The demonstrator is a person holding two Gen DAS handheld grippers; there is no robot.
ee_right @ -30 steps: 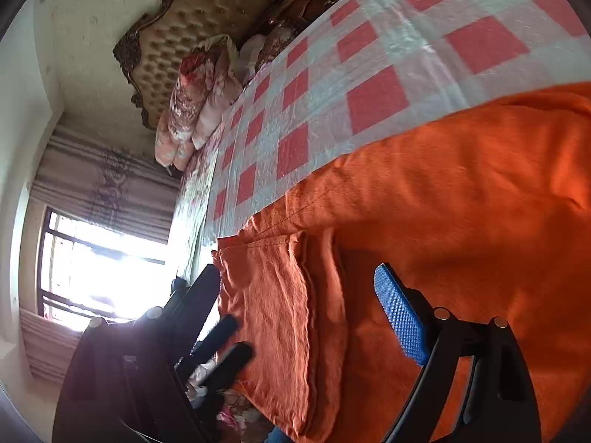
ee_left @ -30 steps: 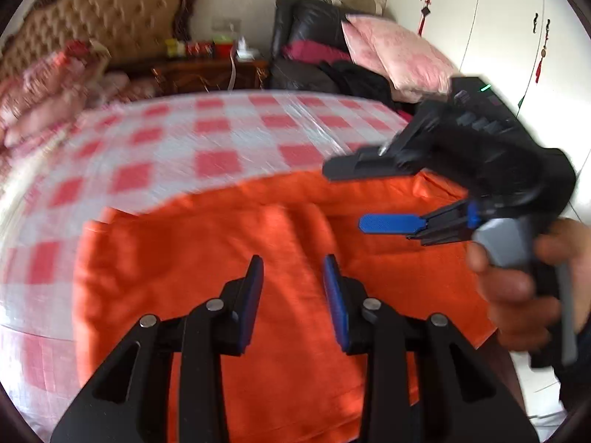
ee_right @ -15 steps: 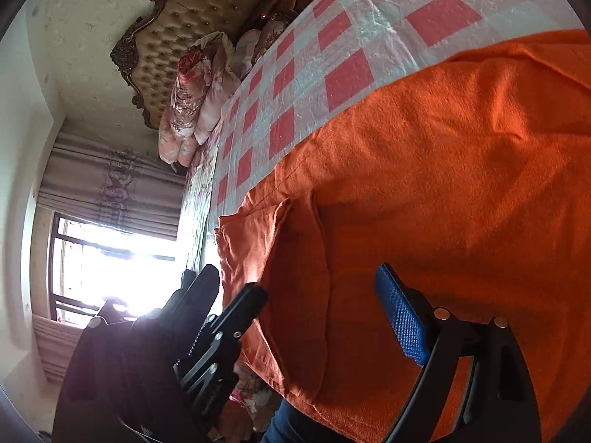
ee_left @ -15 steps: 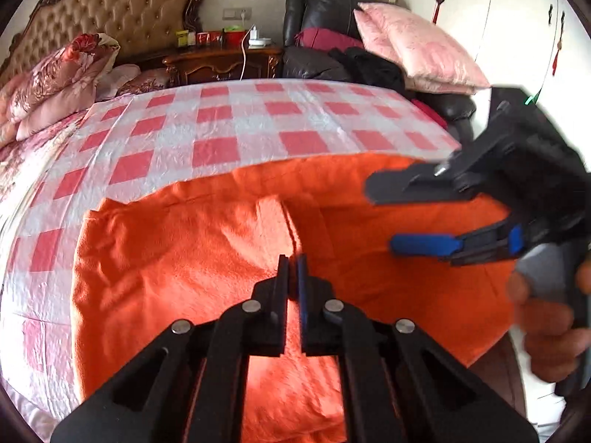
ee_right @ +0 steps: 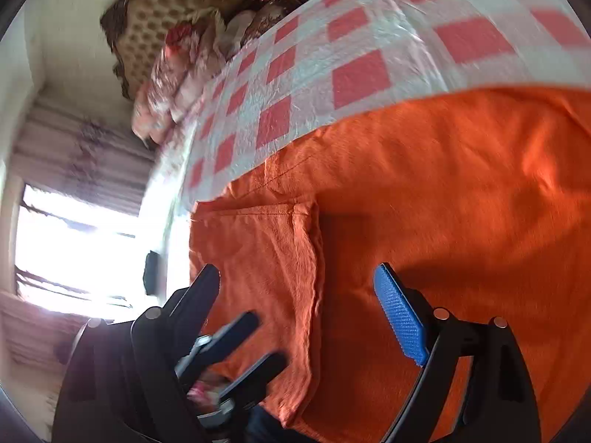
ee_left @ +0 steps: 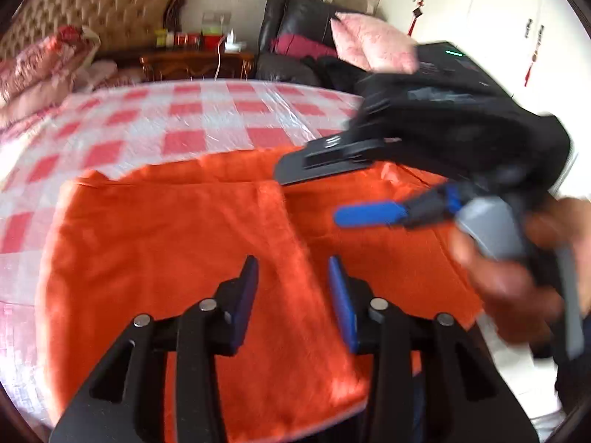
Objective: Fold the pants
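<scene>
Already, one fold can be judged done: the orange fleece pants [ee_left: 192, 243] are spread at the near edge of the red-and-white checked bed cover [ee_left: 207, 118], a doubled layer lying over the left part. Further folding is judged to remain. One garment and two grippers are counted. The left gripper [ee_left: 291, 295] is opening above the cloth, nothing pinched. The right gripper [ee_right: 295, 295] is held spread, empty, over the pants.
</scene>
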